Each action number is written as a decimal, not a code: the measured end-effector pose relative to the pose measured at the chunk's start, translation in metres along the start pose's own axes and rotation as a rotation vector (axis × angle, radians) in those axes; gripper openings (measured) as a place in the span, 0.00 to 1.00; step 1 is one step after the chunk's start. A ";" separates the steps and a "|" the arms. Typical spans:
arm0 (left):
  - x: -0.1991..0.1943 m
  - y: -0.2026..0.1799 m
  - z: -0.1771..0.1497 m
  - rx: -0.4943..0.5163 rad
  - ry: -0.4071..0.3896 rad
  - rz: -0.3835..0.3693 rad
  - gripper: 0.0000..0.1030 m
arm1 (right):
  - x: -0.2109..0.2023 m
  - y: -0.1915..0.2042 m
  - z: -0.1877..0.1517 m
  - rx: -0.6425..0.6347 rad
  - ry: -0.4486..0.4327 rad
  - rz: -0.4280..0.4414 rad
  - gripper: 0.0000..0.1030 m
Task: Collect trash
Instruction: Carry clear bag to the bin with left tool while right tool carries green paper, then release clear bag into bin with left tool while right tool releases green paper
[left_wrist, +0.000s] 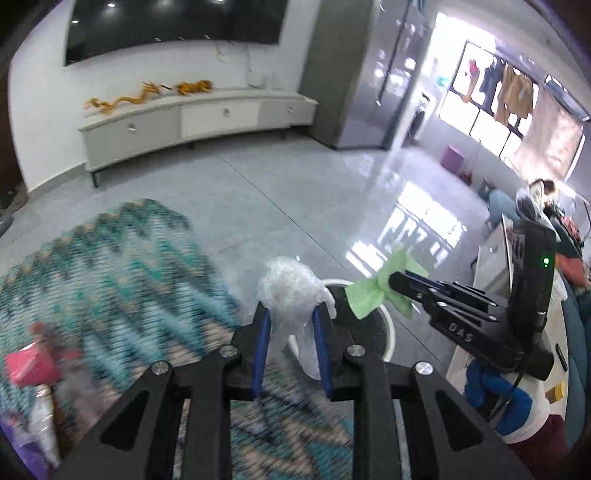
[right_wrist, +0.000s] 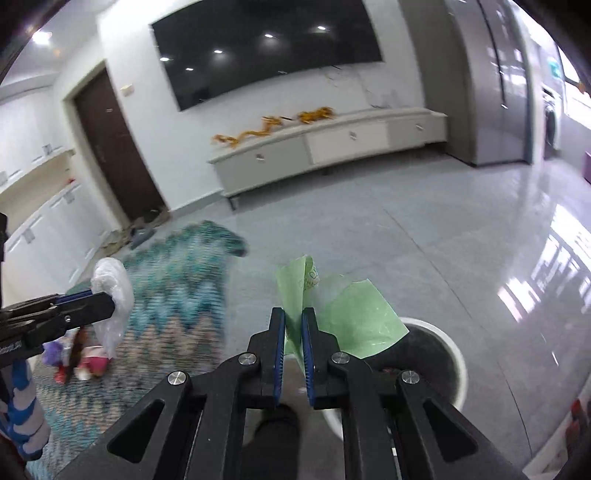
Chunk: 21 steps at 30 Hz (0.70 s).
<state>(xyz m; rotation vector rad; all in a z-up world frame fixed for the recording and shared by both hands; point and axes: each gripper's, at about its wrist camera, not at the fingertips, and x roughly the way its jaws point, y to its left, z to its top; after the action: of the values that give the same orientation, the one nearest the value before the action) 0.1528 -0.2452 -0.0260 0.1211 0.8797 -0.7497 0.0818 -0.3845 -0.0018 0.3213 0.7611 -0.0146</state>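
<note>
1. The left gripper (left_wrist: 291, 325) is clamped on a wad of clear plastic (left_wrist: 291, 291), which bulges out past the blue pads and trails a tail down between them.
2. The right gripper (right_wrist: 293, 332) is pinched nearly closed on a green wrapper (right_wrist: 354, 321), with most of the sheet fanning out beyond the tips.
3. Both pieces hang above or just beside the white bin (right_wrist: 448, 341), whose dark mouth lies under and ahead of the grippers. The step in hand looks like the drop.
4. To do it well, I'd bring each piece squarely over the bin's mouth before letting go. Both are light and floppy, so they could drift or catch on the rim. Opening wide should free the plastic tail from the pads.
5. The grippers sit close together over the bin. Releasing one at a time would likely keep them from knocking.
6. Left of the bin lies a zigzag rug (left_wrist: 110, 266), with more litter (right_wrist: 88, 360) on it, including something pink, all blurred.
7. Beyond the bin are bare floor, a low cabinet (right_wrist: 332, 147) and a dark screen (right_wrist: 266, 48), none in the way.
</note>
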 end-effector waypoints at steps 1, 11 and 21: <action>0.013 -0.009 0.003 0.009 0.018 -0.003 0.22 | 0.003 -0.008 -0.001 0.010 0.006 -0.016 0.09; 0.094 -0.054 0.027 -0.054 0.099 -0.085 0.64 | 0.040 -0.088 -0.009 0.094 0.096 -0.191 0.31; 0.042 -0.028 0.026 -0.077 0.022 -0.069 0.64 | 0.018 -0.094 -0.010 0.131 0.057 -0.241 0.43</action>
<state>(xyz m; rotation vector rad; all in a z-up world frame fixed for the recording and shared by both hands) 0.1685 -0.2994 -0.0350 0.0308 0.9364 -0.7791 0.0755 -0.4694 -0.0472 0.3538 0.8542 -0.2847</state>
